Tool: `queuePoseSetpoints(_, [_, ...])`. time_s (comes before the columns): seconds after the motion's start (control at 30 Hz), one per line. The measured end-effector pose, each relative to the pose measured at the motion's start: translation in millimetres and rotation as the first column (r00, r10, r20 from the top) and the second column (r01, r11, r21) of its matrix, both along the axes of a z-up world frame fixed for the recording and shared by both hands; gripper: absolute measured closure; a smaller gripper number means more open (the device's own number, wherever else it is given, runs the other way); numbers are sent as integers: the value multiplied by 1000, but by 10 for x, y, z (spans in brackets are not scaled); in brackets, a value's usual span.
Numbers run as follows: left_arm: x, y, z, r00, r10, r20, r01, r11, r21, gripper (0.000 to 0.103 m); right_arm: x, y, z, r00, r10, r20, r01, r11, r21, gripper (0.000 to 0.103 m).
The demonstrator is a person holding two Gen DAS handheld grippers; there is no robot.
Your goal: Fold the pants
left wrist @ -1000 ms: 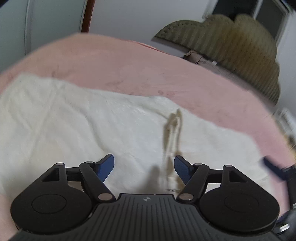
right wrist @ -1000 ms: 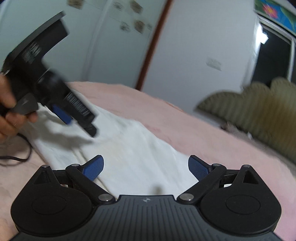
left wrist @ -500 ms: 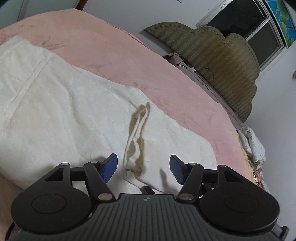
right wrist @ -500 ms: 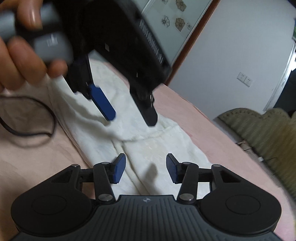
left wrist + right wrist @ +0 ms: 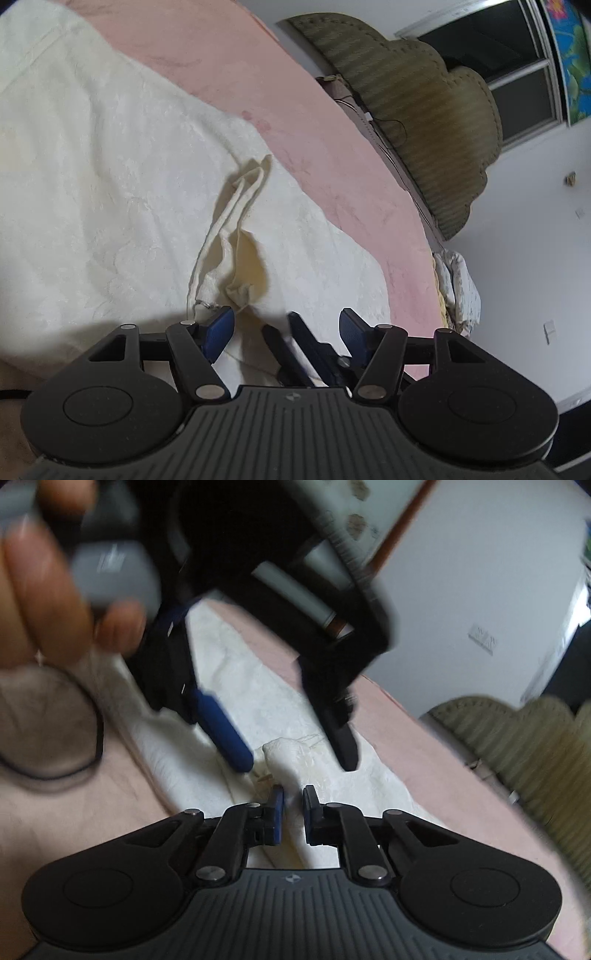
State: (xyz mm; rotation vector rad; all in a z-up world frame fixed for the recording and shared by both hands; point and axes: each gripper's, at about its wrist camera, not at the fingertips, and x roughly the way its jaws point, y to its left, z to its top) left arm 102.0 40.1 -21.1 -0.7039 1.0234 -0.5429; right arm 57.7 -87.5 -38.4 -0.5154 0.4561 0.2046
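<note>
Cream-white pants (image 5: 110,177) lie spread on a pink bed, with a drawstring (image 5: 236,206) looped across the cloth near the waistband. My left gripper (image 5: 286,328) is open just above the waist edge; the drawstring's end lies by its left finger. In the right wrist view the left gripper (image 5: 295,749) hangs open over the pants (image 5: 258,709). My right gripper (image 5: 293,812) is nearly closed, pinching a fold of the white waist cloth. Its fingers (image 5: 295,347) show between the left gripper's pads.
The pink bedspread (image 5: 295,122) runs to a green scalloped headboard (image 5: 424,110) by a dark window. A black cable (image 5: 74,764) loops on the bed at the left. A hand (image 5: 44,602) holds the left gripper close overhead.
My right gripper has closed from wide open onto the waist cloth. The left gripper has come down and nearer to the drawstring end, staying open.
</note>
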Motion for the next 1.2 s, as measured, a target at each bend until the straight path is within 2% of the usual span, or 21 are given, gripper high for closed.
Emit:
queuePoseSetpoints(0.13, [160,-3,-161,997,31,-73,-37,995,-90,43,9,-157,98,1000,-4,-29,7,995,98,92])
queuePoseSetpoints(0.2, [206,-22,-226,993,28,-117,-41,993,-113,76,-21,-241,161,996,59,-73,-46,984,172,92])
queuePoseSetpoints(0.3, [178,-43,-233,994,32,-100,-41,995,-91,98,-84,-435,301,996,66,-66,-44,955,293,92])
queuePoseSetpoints(0.37, [122,-28,-204,997,42,-67,-47,996,-75,98,-39,-602,359,998,9,-67,16,931,365,92])
queuePoseSetpoints(0.4, [95,-21,-180,998,48,-50,-51,996,-67,98,-1,-649,359,997,-30,-74,55,928,370,92])
queuePoseSetpoints(0.5, [-19,20,-81,999,53,10,-53,998,-33,98,96,-619,278,989,-106,-106,132,952,276,91])
queuePoseSetpoints(0.63, [-148,66,-51,998,50,43,-52,998,36,98,32,-459,246,993,-54,-109,81,962,262,92])
queuePoseSetpoints(0.7, [-113,54,-152,999,43,14,-44,997,62,98,29,-381,210,991,-42,-127,71,970,233,92])
queuePoseSetpoints(0.8, [-72,79,-251,999,42,-5,-42,998,44,93,70,-397,80,985,-58,-161,91,973,211,92])
queuePoseSetpoints(0.87, [-68,97,-223,999,35,-6,-35,998,42,83,57,-419,103,985,-63,-162,99,970,223,91])
queuePoseSetpoints(0.93, [-85,131,-175,999,32,-4,-32,999,35,84,53,-398,150,985,-74,-156,110,966,234,91])
queuePoseSetpoints(1.03, [-130,216,-37,997,63,45,-67,994,85,79,77,-414,96,984,-83,-160,118,969,219,91])
queuePoseSetpoints(1.1, [-150,259,80,990,92,105,-106,986,132,72,79,-408,57,984,-90,-154,124,965,230,91])
queuePoseSetpoints(1.2, [-126,238,231,980,102,173,-135,973,187,72,68,-403,64,984,-109,-142,141,961,237,91])
